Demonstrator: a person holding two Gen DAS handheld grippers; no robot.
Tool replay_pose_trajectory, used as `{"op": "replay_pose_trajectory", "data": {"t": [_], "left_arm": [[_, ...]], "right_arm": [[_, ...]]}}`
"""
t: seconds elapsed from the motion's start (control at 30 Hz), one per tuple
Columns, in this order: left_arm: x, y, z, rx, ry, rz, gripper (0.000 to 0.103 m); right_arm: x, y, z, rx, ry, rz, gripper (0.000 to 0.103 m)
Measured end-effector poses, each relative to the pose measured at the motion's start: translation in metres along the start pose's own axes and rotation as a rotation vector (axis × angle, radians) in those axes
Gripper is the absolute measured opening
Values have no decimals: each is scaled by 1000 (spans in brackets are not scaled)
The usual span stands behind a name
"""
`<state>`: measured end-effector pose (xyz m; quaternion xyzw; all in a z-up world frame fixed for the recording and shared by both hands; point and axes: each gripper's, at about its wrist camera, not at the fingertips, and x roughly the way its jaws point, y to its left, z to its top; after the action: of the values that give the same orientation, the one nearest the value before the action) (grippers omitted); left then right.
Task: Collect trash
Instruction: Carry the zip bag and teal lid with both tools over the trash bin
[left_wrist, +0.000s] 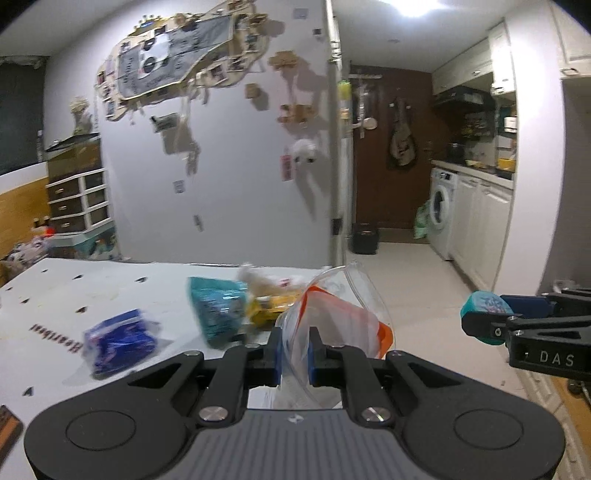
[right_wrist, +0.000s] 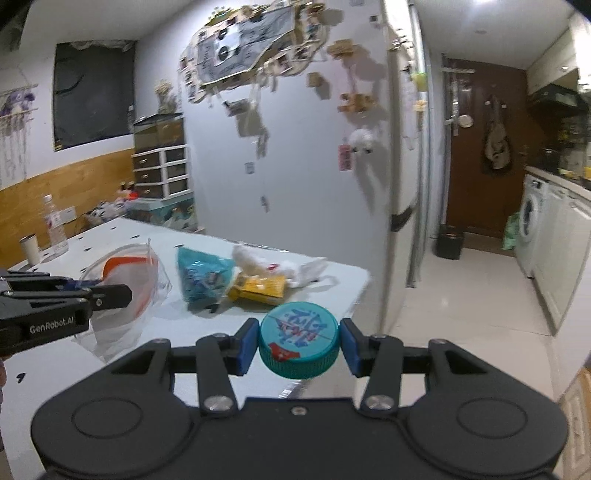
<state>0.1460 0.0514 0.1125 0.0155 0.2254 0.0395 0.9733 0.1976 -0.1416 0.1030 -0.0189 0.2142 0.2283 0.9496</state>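
My left gripper (left_wrist: 294, 354) is shut on the rim of a clear plastic bag with an orange seal strip (left_wrist: 332, 317), held up over the white table (left_wrist: 55, 295). The bag also shows in the right wrist view (right_wrist: 129, 280). My right gripper (right_wrist: 298, 345) is shut on a teal bottle cap (right_wrist: 298, 338), held above the table's near edge; it shows in the left wrist view (left_wrist: 484, 314) to the right of the bag. On the table lie a teal wrapper (right_wrist: 201, 277), a yellow packet (right_wrist: 258, 288), crumpled white tissue (right_wrist: 258, 262) and a blue wrapper (left_wrist: 118, 341).
A clear plastic bottle (right_wrist: 55, 229) and a small cylinder (right_wrist: 29, 249) stand at the table's far left. A fridge (right_wrist: 295, 166) covered in magnets stands behind the table. A kitchen corridor with a washing machine (right_wrist: 530, 229) and a dark bin (right_wrist: 448, 242) lies to the right.
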Motion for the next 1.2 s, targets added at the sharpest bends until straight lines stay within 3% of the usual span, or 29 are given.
{"op": "replay_pose_trajectory", "data": {"t": [0.3, 0.6, 0.93, 1.2], "left_arm": [[11, -69, -2, 30, 9, -133, 14], [35, -137, -10, 42, 61, -278, 14], [97, -191, -47, 15, 213, -367, 14], [170, -212, -98, -15, 387, -379, 14]], "right_arm": [[-44, -61, -17, 54, -18, -119, 48], [-56, -119, -46, 125, 14, -233, 48], [-38, -168, -100, 209, 110, -298, 48], [12, -203, -162, 299, 247, -339, 48]]}}
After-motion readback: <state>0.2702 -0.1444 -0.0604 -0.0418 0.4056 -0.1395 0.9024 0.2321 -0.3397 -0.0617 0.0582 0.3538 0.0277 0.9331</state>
